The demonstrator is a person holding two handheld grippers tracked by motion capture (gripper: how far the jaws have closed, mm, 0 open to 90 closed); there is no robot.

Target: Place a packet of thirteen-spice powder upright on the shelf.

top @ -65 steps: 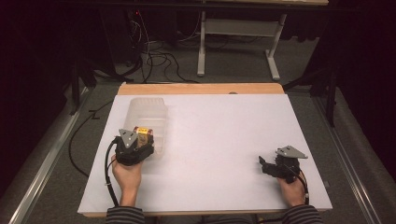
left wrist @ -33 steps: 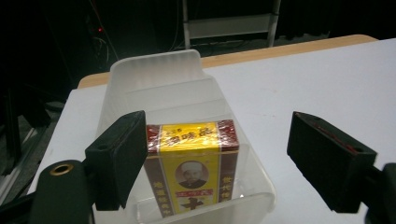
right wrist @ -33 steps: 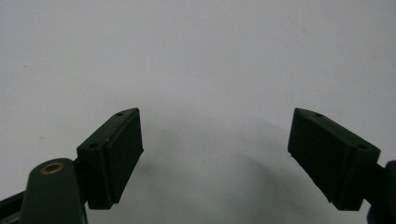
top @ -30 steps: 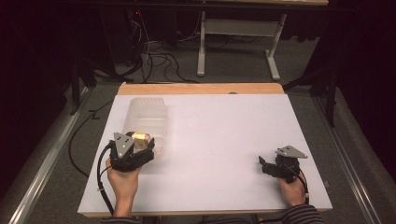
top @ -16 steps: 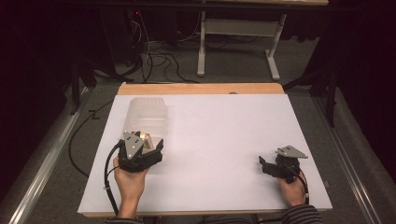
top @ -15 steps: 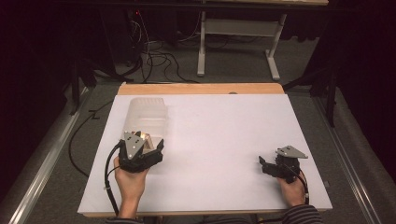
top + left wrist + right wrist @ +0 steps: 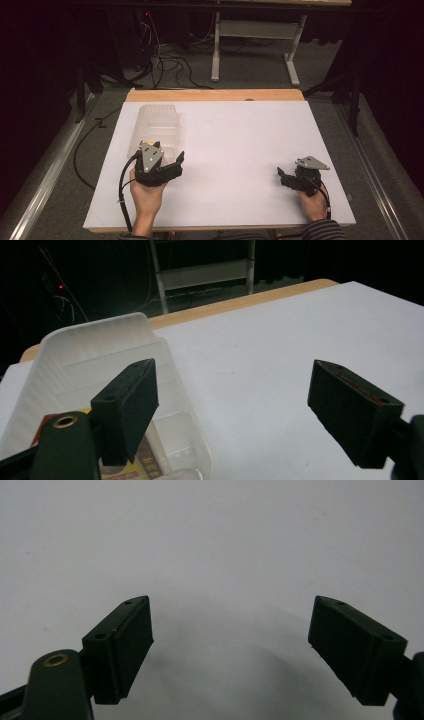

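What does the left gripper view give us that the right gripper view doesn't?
Left gripper view: a clear ribbed plastic bin with a red and yellow packet lying in it, the table's wooden far edge, and a metal frame on the floor behind. Right gripper view: bare white table surface between the jaws. Both: two black jaws standing wide apart with nothing between them, over the white surface.

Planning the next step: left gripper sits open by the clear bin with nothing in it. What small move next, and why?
Probably ease the left gripper away from the bin toward bare table. Its jaws stand wide with nothing between them, and a yellow packet already lies inside the bin, so the drop looks done.
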